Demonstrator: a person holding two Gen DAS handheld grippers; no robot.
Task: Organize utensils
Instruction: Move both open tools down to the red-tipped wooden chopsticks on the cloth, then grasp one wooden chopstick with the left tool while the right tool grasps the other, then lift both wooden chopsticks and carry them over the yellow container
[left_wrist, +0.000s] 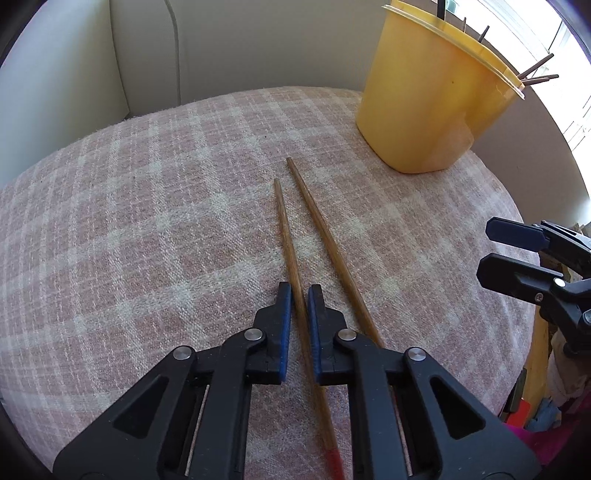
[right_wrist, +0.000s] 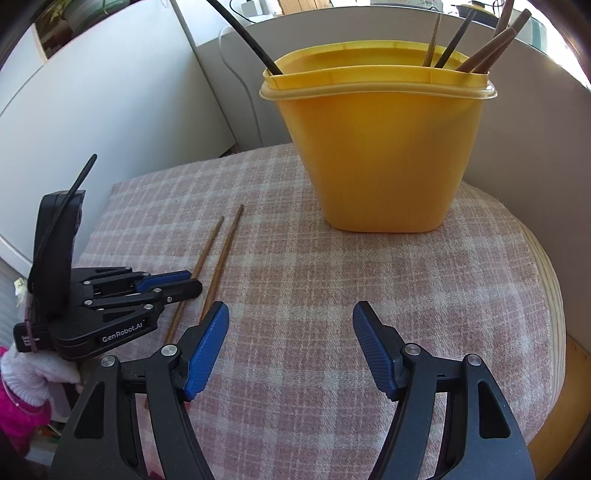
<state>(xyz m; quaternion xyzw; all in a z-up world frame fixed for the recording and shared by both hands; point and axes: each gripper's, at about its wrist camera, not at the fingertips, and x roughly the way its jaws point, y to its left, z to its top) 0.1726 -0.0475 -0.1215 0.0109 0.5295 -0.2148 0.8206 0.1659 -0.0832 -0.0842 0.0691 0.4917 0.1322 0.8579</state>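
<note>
Judging by the several sticks already standing in the yellow plastic tub (right_wrist: 380, 147), most sorting is done, while two brown wooden chopsticks (left_wrist: 317, 229) lie on the pink checked table (left_wrist: 129, 221), one clamped by the left hand-held gripper (left_wrist: 300, 299), the right hand-held gripper (right_wrist: 290, 325) wide and empty.

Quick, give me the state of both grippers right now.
Left gripper: closed on one chopstick lying on the checked cloth.
Right gripper: open, holding nothing.
</note>
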